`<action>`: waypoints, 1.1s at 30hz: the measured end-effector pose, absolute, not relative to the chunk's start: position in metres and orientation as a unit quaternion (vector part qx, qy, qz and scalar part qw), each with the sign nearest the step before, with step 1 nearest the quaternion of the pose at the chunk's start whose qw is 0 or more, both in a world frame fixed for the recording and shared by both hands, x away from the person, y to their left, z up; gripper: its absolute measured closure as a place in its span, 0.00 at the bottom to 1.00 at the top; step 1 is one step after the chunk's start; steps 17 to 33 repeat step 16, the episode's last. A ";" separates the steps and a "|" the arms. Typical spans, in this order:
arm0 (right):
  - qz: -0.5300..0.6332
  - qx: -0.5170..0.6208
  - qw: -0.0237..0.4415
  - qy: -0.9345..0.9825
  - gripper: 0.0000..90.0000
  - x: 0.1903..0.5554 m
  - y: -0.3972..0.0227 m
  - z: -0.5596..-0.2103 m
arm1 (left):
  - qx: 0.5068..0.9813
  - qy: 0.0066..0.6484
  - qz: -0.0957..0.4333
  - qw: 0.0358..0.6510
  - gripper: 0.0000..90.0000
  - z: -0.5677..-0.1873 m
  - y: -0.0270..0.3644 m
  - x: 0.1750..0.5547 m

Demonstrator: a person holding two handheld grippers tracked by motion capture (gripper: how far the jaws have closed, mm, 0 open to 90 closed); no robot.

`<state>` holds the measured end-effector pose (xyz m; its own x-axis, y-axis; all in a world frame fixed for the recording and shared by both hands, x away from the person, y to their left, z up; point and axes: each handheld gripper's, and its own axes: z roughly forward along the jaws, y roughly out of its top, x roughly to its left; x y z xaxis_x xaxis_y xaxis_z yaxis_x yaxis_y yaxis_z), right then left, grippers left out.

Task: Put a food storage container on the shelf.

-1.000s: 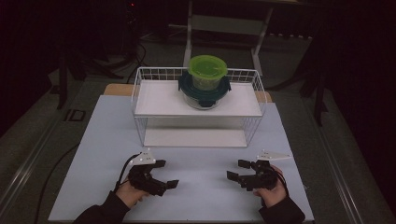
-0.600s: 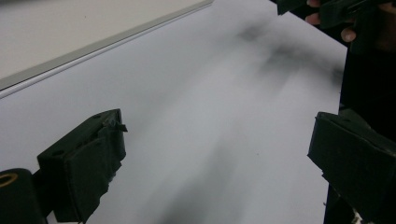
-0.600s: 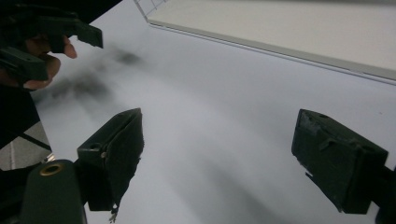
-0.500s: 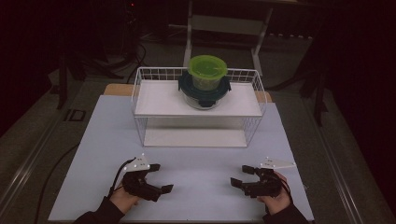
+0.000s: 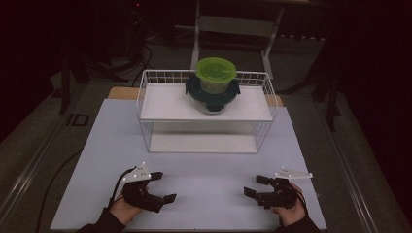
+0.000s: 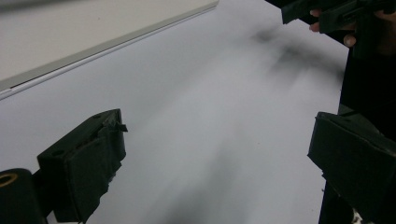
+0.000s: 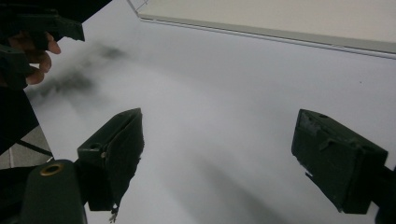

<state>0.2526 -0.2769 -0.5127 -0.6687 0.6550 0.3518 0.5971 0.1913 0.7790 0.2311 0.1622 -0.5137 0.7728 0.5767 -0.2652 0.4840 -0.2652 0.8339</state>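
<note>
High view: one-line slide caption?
Both open grippers, left and right, rest on the white table before a wire rack holding stacked containers.

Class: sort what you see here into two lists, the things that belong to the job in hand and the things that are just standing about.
Job in hand:
- left gripper, open
- right gripper, open
- round green-lidded plastic container, on a dark-lidded clear container
- white wire shelf rack

Standing about:
- pale blue table mat
- grey metal stand behind the table
</note>
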 end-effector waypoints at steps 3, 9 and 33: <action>0.489 0.404 0.029 0.773 0.18 0.253 -0.276 -0.513 | 0.790 0.336 0.050 0.510 0.04 -0.513 0.163 0.232; 0.489 0.409 0.024 0.770 0.18 0.255 -0.278 -0.516 | 0.789 0.336 0.049 0.512 0.04 -0.513 0.163 0.233; 0.491 0.404 0.025 0.772 0.18 0.254 -0.277 -0.515 | 0.783 0.340 0.048 0.519 0.04 -0.513 0.166 0.232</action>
